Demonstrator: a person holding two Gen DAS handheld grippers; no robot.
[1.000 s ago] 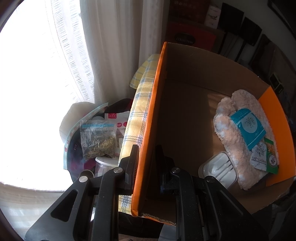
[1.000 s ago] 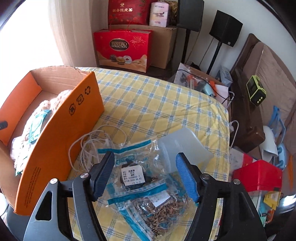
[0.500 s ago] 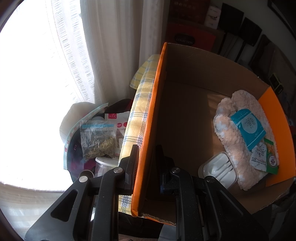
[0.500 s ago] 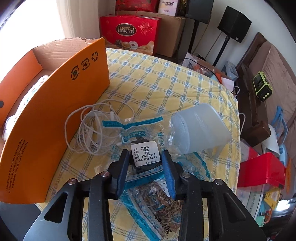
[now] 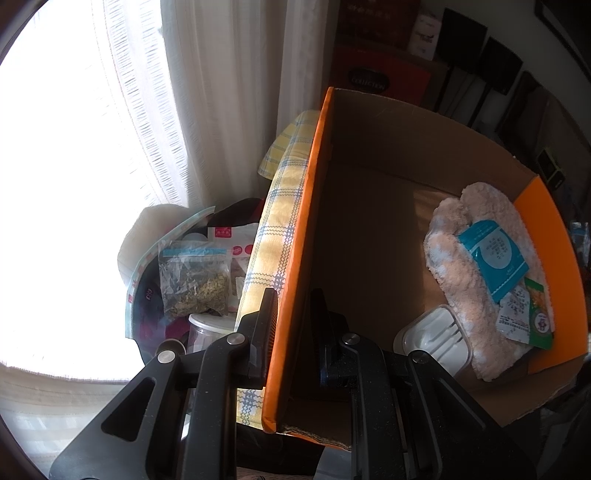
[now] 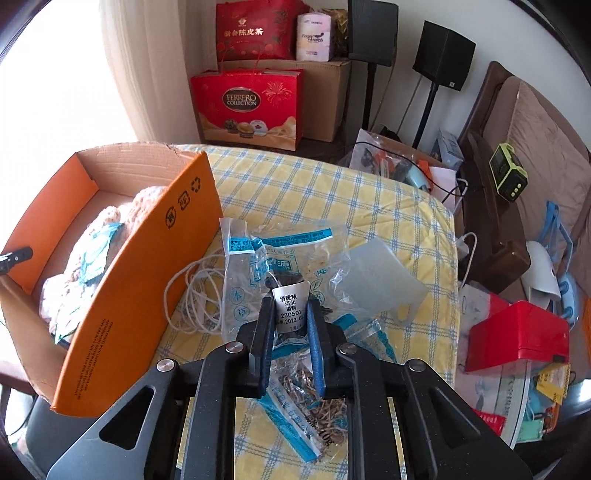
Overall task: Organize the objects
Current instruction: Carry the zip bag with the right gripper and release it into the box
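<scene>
Fingers (image 6: 266, 314) clamped on herb packet (image 6: 284, 273)

Left tool (image 5: 291, 325) clamped; right tool (image 6: 290, 332) just closing, gripping.

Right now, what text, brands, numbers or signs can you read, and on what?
"FERRERO COLLECTION": red gift box.
"新会陈皮茶": upper red box.
"酒黄精 河北 酒制 230502", "2023": white label on the herb bag in the right gripper.
Recycling sign, two round marks: orange carton.
Carton's small print, teal packet: too small.
</scene>
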